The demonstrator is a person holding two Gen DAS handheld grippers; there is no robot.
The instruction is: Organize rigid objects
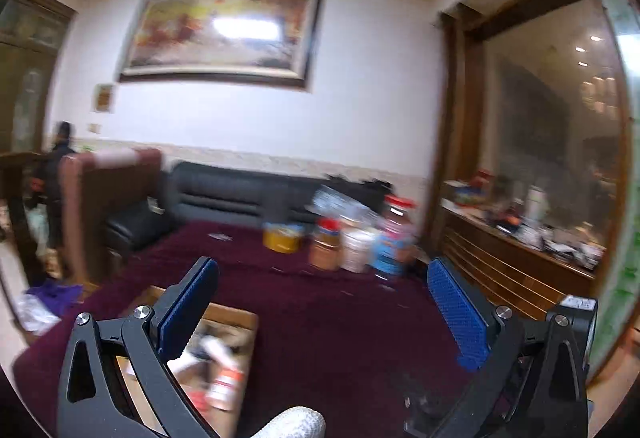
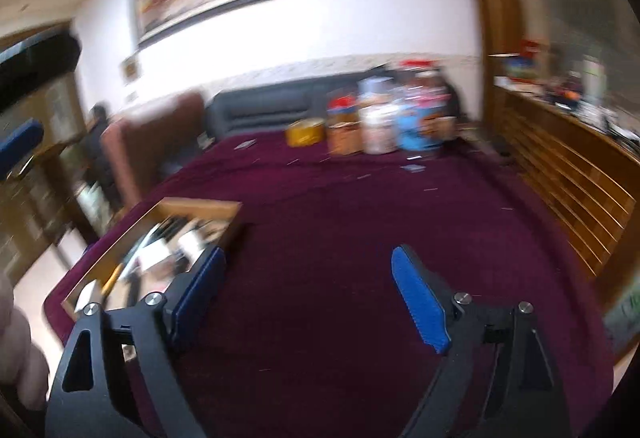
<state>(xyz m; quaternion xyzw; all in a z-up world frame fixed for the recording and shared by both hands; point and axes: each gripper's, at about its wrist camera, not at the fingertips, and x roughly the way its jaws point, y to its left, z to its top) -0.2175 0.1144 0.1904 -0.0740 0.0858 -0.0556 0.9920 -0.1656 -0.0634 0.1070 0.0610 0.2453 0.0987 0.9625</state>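
Both our left gripper (image 1: pixel 322 302) and right gripper (image 2: pixel 308 286) hang spread and empty over the counter (image 2: pixel 340 238), ready to sort jars (image 1: pixel 356 242) into the wooden tray (image 2: pixel 234 216).

Both views are lit evenly by indoor ceiling light, and a bright glare patch is reflected in the framed painting (image 1: pixel 222 34). Motion blur is seen throughout, stronger in the right wrist view, where the jars (image 2: pixel 384 130) are smeared. Straight lines are bowed by fisheye distortion, and the corners are vignetted black.
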